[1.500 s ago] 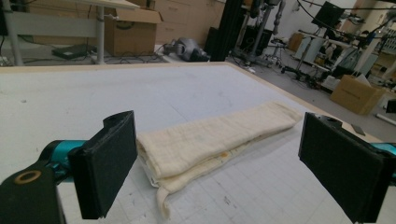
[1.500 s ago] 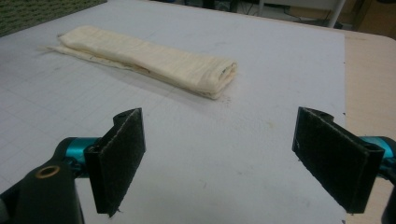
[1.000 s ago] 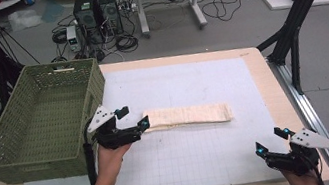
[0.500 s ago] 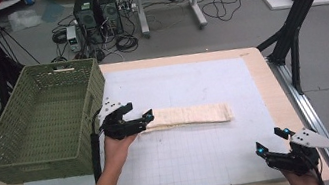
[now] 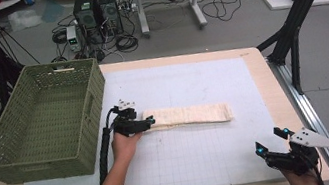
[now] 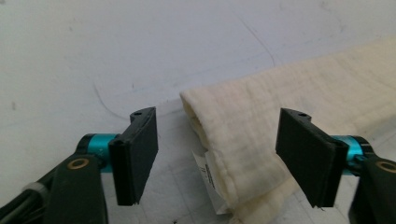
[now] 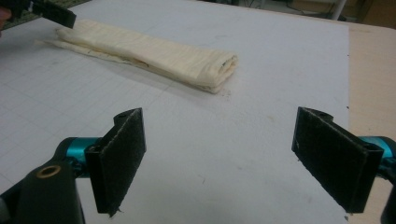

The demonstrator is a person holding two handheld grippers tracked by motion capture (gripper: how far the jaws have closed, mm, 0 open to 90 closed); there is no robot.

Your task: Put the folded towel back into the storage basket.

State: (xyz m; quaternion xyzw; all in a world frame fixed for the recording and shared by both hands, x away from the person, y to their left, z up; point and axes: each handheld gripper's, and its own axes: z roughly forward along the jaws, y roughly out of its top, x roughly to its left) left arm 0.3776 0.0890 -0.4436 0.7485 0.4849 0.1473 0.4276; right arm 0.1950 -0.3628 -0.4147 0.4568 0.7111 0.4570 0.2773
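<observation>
The folded cream cloth [image 5: 189,115] lies on the white mat [image 5: 203,152], just right of the green basket [image 5: 37,129]. The left gripper [image 5: 149,121] has its 2 jaws wide apart, standing on either side of the cloth's left end without touching it. The right gripper [image 5: 270,138], also wide open and holding nothing, hovers at the mat's near right corner, well apart from the cloth.

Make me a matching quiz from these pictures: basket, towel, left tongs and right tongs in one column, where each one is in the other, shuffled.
Things:
1. basket
2. towel
3. left tongs
4. right tongs

Places:
A. open, near the table's front right corner
B. lying folded mid-mat
C. at the table's left edge
D. open, straddling the towel's left end

Pairs: 1-C, 2-B, 3-D, 4-A
</observation>
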